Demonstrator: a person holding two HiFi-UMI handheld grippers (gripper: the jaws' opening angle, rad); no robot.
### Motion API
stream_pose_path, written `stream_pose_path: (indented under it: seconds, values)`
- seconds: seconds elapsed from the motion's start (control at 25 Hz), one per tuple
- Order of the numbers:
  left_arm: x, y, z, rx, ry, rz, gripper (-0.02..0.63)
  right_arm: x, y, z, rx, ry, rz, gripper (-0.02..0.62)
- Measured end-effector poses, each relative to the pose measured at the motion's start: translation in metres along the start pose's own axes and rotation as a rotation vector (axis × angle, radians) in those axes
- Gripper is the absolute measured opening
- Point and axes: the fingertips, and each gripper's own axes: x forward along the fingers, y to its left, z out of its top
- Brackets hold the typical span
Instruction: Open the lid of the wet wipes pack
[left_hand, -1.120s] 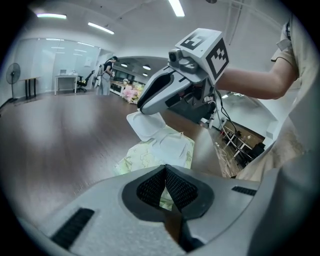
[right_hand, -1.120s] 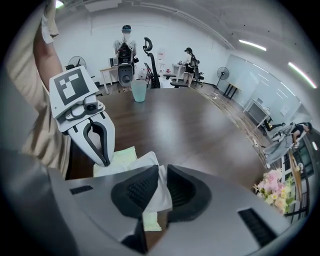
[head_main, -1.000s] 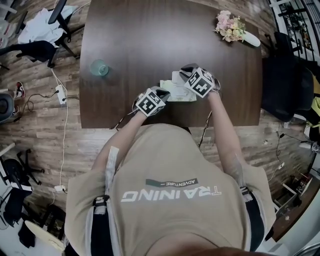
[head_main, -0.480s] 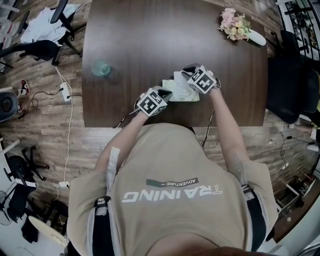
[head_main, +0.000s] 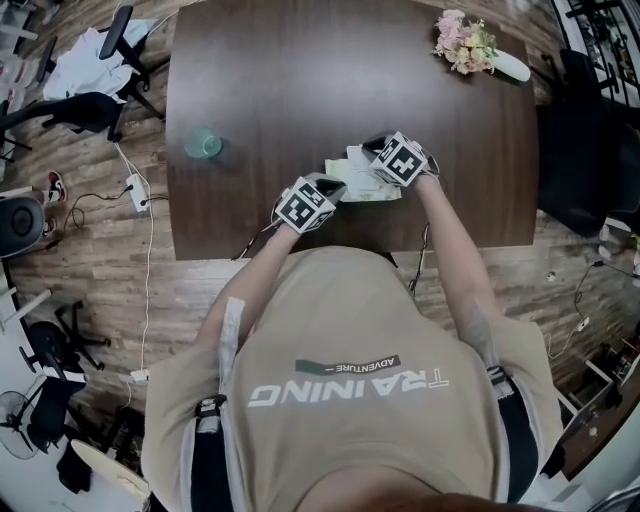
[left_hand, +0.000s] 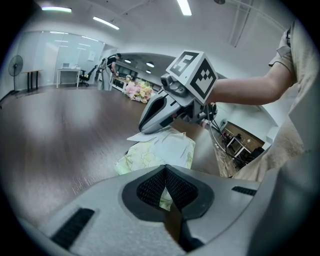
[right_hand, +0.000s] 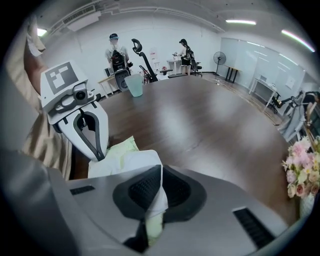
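The right gripper (right_hand: 157, 187) jaws have just closed onto the white lid flap (right_hand: 142, 162) (left gripper (left_hand: 165, 182) jaws pinch the wet wipes pack (left_hand: 160, 152) edge), so peeling it open looks next.

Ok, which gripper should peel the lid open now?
Right. The right gripper has just closed on the white lid flap, so it can peel. The left gripper is clamped on the edge of the pack, anchoring it.

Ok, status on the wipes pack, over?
Left gripper shut on wet wipes pack, near edge. Right gripper just closed on white lid flap. Cup, flowers stand clear.
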Motion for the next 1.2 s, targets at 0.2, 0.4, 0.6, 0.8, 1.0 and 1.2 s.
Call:
stream_pose_path:
  seconds: [0.2, 0.4, 0.6, 0.8, 1.0, 1.2]
  values:
    - [-0.001, 0.002, 0.0, 0.007, 0.003, 0.013, 0.009, 0.002, 0.0, 0.0, 0.03, 0.017, -0.047, 0.015]
    - [0.0, 0.001, -0.001, -0.012, 0.015, 0.033, 0.009, -0.016, 0.008, -0.001, -0.128, 0.065, -0.149, 0.015]
    - [-0.001, -0.001, 0.0, -0.03, 0.013, 0.055, 0.009, -0.037, 0.015, -0.012, -0.113, 0.04, -0.216, 0.015]
    - [-0.006, 0.003, -0.001, -0.069, -0.007, 0.084, 0.009, -0.06, 0.027, -0.017, -0.071, -0.029, -0.252, 0.015]
    - [-0.009, -0.001, 0.001, -0.113, -0.02, 0.108, 0.009, -0.081, 0.05, -0.025, -0.037, -0.091, -0.233, 0.015]
    - [-0.017, -0.014, 0.006, -0.162, -0.046, 0.123, 0.009, -0.102, 0.072, -0.034, 0.015, -0.155, -0.208, 0.015]
